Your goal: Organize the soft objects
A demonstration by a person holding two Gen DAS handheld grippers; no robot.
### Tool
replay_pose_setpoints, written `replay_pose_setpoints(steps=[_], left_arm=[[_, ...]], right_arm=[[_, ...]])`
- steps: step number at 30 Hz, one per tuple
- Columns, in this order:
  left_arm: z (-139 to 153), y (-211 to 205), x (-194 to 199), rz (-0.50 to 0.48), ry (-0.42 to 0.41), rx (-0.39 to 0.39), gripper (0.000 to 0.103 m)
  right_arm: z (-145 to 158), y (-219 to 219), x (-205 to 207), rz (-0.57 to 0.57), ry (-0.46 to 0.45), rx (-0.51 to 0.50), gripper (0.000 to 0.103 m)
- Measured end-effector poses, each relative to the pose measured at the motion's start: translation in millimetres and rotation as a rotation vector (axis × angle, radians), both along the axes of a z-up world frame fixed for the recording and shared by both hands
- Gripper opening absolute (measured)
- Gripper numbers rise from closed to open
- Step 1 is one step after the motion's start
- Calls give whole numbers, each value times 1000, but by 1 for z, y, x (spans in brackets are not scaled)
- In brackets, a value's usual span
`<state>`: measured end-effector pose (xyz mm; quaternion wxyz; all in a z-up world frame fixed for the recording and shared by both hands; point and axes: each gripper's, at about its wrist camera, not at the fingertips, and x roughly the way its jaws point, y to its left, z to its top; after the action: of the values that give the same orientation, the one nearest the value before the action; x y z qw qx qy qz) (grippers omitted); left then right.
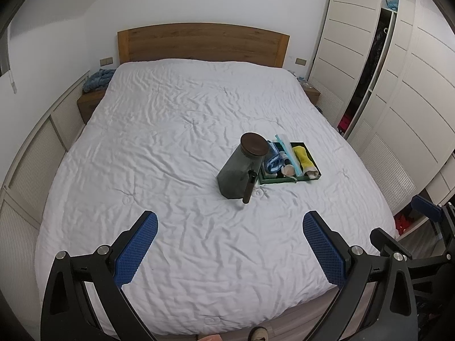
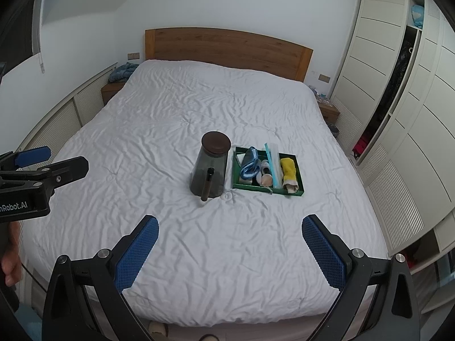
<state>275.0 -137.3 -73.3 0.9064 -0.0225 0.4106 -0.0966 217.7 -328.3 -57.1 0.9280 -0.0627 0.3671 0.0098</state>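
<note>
jaws apart on my left gripper (image 1: pixel 230 244) and right gripper (image 2: pixel 230 248); i'd approach tray (image 2: pixel 293 191) slowly, pinch blue cloth (image 2: pixel 250 164) mid-fold.

A wide bed (image 2: pixel 176 108) with a wrinkled white quilt and a wooden headboard (image 2: pixel 227 48) carries two things, both right of its middle. A dark smoky jar (image 2: pixel 210 167) with a round brown lid stands upright on the quilt. Just beside it, on its right, sits a green tray (image 2: pixel 267 189) filled with rolled cloths and other small items
</note>
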Motion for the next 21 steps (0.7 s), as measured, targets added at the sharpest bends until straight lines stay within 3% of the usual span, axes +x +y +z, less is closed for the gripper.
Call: replay_pose_setpoints(steps=[21], left_arm=[[9,10,-6,-16,-59,55,101]], right_arm=[[-2,4,-1,-2,-1,-4,103]])
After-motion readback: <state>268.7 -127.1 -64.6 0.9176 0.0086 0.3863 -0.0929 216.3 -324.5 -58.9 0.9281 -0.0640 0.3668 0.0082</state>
